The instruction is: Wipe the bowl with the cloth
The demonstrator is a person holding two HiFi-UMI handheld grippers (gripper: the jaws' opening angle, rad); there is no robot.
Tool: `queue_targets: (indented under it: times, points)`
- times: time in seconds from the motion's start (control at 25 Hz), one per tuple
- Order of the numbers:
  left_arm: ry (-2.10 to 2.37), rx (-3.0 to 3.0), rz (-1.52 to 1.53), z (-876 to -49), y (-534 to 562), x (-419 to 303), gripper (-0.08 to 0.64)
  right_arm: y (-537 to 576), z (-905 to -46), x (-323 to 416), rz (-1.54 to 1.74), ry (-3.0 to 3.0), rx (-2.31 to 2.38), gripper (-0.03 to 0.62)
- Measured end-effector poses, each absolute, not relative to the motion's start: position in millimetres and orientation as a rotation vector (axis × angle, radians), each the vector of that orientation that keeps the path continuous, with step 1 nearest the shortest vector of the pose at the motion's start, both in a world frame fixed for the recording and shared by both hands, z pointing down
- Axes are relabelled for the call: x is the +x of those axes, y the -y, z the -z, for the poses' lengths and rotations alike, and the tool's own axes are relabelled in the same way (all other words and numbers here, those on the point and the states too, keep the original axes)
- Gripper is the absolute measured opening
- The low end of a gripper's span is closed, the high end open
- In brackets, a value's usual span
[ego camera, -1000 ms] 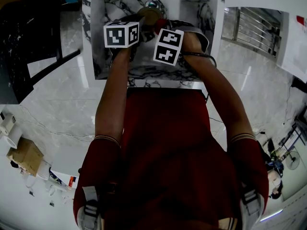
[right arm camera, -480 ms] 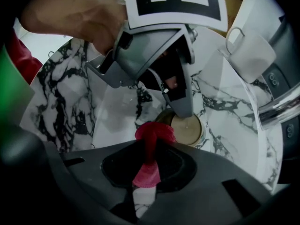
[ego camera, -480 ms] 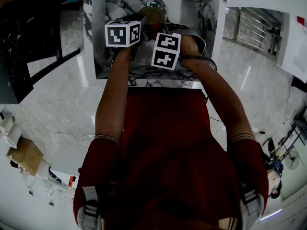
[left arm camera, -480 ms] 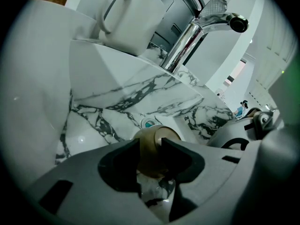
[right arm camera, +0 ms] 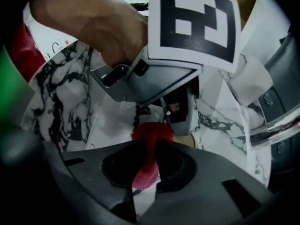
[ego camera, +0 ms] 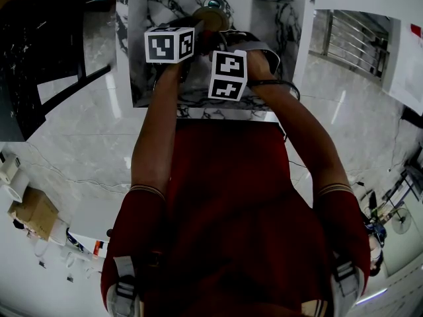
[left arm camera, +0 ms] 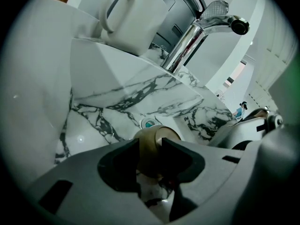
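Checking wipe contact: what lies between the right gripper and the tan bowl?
A red cloth, pinched in the right gripper, before the tan bowl; right gripper view.

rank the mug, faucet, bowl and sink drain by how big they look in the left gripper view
1. white mug: largest, but it stands nearer the camera
2. chrome faucet: close behind; longer but thinner
3. bowl: partly hidden, so its rank is unsure
4. drain: smallest

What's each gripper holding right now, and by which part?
The left gripper is clamped on the tan bowl, apparently on its wall near the rim. The right gripper pinches the red cloth by a fold near its middle.
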State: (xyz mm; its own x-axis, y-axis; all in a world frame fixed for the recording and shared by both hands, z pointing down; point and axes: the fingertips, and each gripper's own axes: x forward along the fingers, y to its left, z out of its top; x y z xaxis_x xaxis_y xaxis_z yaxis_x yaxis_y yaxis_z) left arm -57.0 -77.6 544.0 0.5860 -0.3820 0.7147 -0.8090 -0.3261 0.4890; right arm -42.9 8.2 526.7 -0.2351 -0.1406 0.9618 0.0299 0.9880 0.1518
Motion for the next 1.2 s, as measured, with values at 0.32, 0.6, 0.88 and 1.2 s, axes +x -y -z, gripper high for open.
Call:
queue_targets:
  times: [0.32,0.6,0.88,1.2]
  points:
    - [0.967,1.927,-0.616,-542.0,77.5,-61.4,0.132,-5.4,-523.6,-47.2,0.383,1.767,0.082,0.063]
    - [1.044,1.906,-0.546,-527.8,78.3,-77.1,0.132,-2.6,-517.7,-52.2,0.510,1.738,0.061,0.063]
    - [1.155,1.866,-0.483,-515.6,71.4,-100.5,0.132,3.4,-506.6,-60.6,0.612,1.742,0.074,0.063]
    - [1.237,1.794,-0.429,-515.5,66.3,-122.6,0.132,15.2,-503.0,-72.7,0.806,1.668,0.055,0.063]
